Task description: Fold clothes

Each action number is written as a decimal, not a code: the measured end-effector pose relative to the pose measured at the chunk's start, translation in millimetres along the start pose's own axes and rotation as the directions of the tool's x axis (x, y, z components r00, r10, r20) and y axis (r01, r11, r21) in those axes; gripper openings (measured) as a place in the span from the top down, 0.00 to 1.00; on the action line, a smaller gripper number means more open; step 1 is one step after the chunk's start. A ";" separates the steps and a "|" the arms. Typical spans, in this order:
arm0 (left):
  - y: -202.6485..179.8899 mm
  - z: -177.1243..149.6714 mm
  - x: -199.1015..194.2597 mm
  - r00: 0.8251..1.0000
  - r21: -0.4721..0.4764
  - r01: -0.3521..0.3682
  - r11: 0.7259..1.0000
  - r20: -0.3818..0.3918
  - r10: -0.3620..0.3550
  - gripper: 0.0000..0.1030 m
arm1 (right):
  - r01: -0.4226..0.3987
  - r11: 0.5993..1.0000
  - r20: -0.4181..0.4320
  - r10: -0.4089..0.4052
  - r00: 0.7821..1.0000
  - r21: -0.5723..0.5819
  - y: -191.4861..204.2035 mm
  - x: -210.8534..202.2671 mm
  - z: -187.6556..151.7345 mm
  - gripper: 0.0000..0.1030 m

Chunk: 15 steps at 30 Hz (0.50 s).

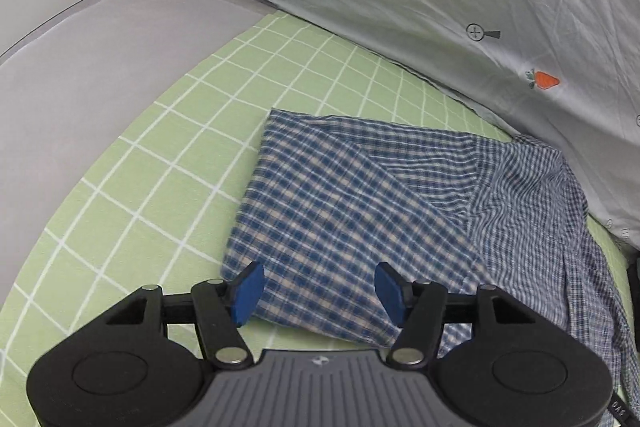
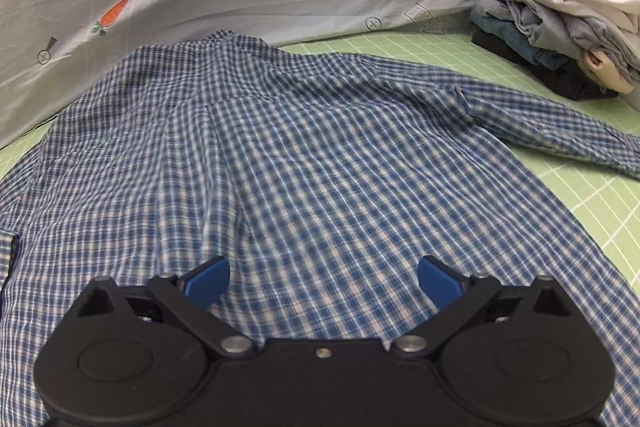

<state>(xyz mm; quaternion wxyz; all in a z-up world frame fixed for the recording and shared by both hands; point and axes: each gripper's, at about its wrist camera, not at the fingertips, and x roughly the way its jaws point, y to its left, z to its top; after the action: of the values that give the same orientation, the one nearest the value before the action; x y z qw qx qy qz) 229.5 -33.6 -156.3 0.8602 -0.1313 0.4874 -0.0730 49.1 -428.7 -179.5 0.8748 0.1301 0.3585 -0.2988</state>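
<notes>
Blue-and-white checked cotton shirt (image 1: 340, 211) lying folded on green grid-patterned sheet (image 1: 160, 163), left gripper (image 1: 319, 289) hovering above with jaws apart

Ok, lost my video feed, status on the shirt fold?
Left gripper open, empty. Right gripper open, empty. Plaid shirt part-folded on green sheet. Clothes pile far right, clear.

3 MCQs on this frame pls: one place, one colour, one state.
1. Where is the stack of clothes?
A. far right on the sheet
B. on the plaid shirt
C. between the jaws

2. What colour is the grid sheet?
A. pink
B. green
C. brown

3. How do the left gripper jaws stand?
A. clamped on a sleeve
B. apart, gripping nothing
C. out of view

Key: A, the stack sits at far right in the right wrist view, beyond the plaid shirt; B, green with white lines; C is wrong, B: the blue pads stand apart over the cloth.
</notes>
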 end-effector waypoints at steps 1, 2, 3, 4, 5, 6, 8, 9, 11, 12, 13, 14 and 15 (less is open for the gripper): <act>1.4 -1.5 2.1 1.000 0.013 -0.022 1.000 -0.008 0.022 0.40 | -0.023 0.999 0.014 0.024 1.000 -0.031 10.1 -3.8 5.4 0.04; 2.8 -3.1 4.1 0.999 0.025 -0.043 0.999 -0.015 0.043 0.40 | -0.057 0.997 0.019 0.058 0.998 -0.052 20.2 -6.0 10.6 0.06; 3.5 -4.3 6.5 0.998 0.031 -0.053 0.998 -0.023 0.054 0.40 | -0.101 0.992 0.014 0.102 0.995 -0.069 31.4 -6.3 15.3 0.10; 4.2 -5.5 8.9 0.997 0.037 -0.063 0.997 -0.031 0.064 0.40 | -0.147 0.985 0.005 0.148 0.989 -0.086 43.0 -6.4 19.8 0.14; 4.9 -6.7 11.3 0.996 0.042 -0.072 0.996 -0.040 0.074 0.40 | -0.193 0.975 -0.008 0.193 0.981 -0.107 56.0 -5.2 22.9 0.21; 4.1 -7.2 12.4 0.996 0.054 -0.077 0.996 -0.039 0.080 0.40 | -0.239 0.962 -0.023 0.238 0.971 -0.130 69.5 -3.6 25.5 0.28; 2.2 -8.1 14.4 0.995 0.078 -0.087 0.993 -0.036 0.090 0.37 | -0.341 0.927 -0.073 0.333 0.940 -0.159 95.3 3.2 28.4 0.41; 0.2 -8.2 15.2 0.995 0.086 -0.094 0.992 -0.032 0.097 0.36 | -0.387 0.910 -0.104 0.375 0.921 -0.149 106.1 7.7 28.4 0.53; -3.5 -9.3 16.6 0.994 0.111 -0.107 0.988 -0.025 0.110 0.34 | -0.472 0.875 -0.162 0.452 0.877 -0.109 125.0 17.4 27.7 0.74; -5.5 -9.9 17.5 0.993 0.125 -0.111 0.986 -0.023 0.115 0.33 | -0.509 0.856 -0.188 0.488 0.852 -0.086 133.0 22.5 27.2 0.81; -7.5 -10.8 18.2 0.993 0.138 -0.116 0.984 -0.022 0.120 0.32 | -0.532 0.843 -0.209 0.508 0.836 -0.076 142.4 27.0 26.6 0.81; -9.5 -11.6 18.9 0.992 0.150 -0.121 0.981 -0.021 0.125 0.30 | -0.545 0.835 -0.223 0.518 0.826 -0.079 151.0 28.7 24.9 0.81; -11.5 -12.4 19.7 0.991 0.161 -0.126 0.979 -0.019 0.131 0.30 | -0.555 0.827 -0.234 0.525 0.818 -0.085 159.4 29.7 23.0 0.81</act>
<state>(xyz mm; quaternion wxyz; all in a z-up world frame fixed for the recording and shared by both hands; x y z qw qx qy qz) 229.0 -51.5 -175.1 0.8635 -0.0291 0.5001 -0.0583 176.7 -326.1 -182.0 0.8900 0.1903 0.4143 0.0046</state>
